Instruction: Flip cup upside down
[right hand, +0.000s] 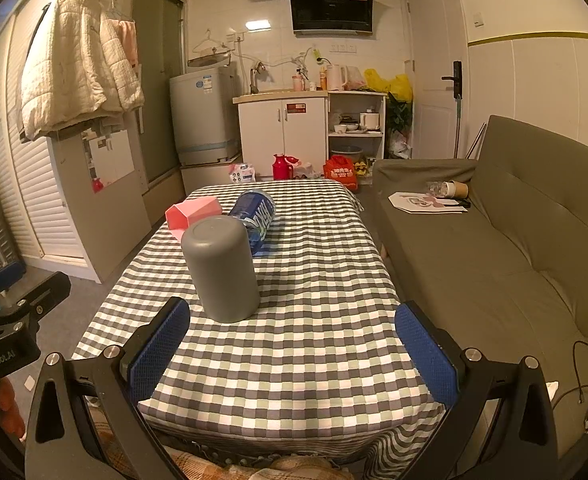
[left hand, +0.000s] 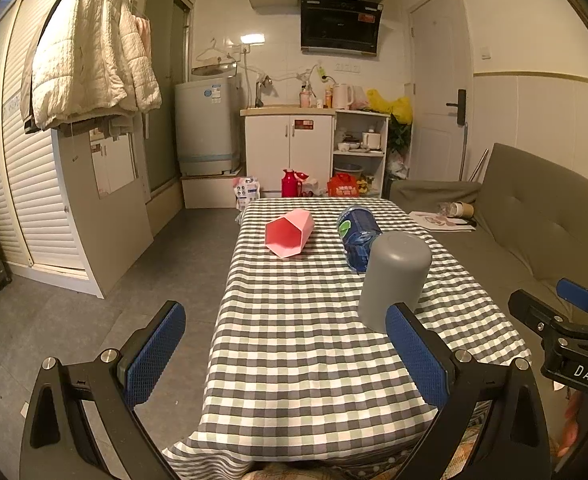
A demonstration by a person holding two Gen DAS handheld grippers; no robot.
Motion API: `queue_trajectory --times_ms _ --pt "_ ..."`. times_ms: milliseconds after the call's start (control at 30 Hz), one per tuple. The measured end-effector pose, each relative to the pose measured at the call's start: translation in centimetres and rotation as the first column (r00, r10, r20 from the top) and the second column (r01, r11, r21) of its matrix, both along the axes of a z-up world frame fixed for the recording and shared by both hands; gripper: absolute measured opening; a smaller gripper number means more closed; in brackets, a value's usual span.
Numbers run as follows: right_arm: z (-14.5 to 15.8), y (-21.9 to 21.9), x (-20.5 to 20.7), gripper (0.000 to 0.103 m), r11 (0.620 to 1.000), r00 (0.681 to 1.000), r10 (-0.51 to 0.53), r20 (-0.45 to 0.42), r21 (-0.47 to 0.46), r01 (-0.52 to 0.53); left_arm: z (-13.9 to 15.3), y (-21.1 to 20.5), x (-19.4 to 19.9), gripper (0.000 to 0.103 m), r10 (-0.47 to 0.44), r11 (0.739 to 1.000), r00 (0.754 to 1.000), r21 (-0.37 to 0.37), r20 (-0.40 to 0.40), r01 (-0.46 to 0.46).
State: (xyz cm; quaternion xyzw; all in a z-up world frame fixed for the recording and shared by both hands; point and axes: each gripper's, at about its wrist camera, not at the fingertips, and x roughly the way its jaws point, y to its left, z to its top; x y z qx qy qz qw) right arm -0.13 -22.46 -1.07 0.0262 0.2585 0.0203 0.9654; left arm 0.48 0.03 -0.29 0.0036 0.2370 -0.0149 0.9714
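Observation:
A grey cup point(left hand: 395, 278) stands upside down on the checked tablecloth point(left hand: 294, 320), closed base up; it also shows in the right wrist view point(right hand: 222, 268). A pink hexagonal cup point(left hand: 290, 234) lies on its side farther back, its mouth toward me; it also shows in the right wrist view point(right hand: 194, 212). My left gripper point(left hand: 286, 356) is open and empty, near the front of the table, left of the grey cup. My right gripper point(right hand: 294, 354) is open and empty, just in front of the grey cup and not touching it.
A blue water bottle point(left hand: 357, 236) lies on its side behind the grey cup. A grey sofa point(right hand: 513, 248) runs along the table's right side. The floor point(left hand: 166, 272) lies to the left. Cabinets and a washing machine stand at the back.

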Motion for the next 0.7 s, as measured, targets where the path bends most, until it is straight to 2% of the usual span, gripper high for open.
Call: queue_trajectory --times_ms 700 --pt "-0.45 -0.11 0.29 0.103 1.0 1.0 -0.01 -0.013 0.001 0.01 0.09 0.17 0.09 0.103 0.004 1.0 1.0 -0.003 0.001 -0.004"
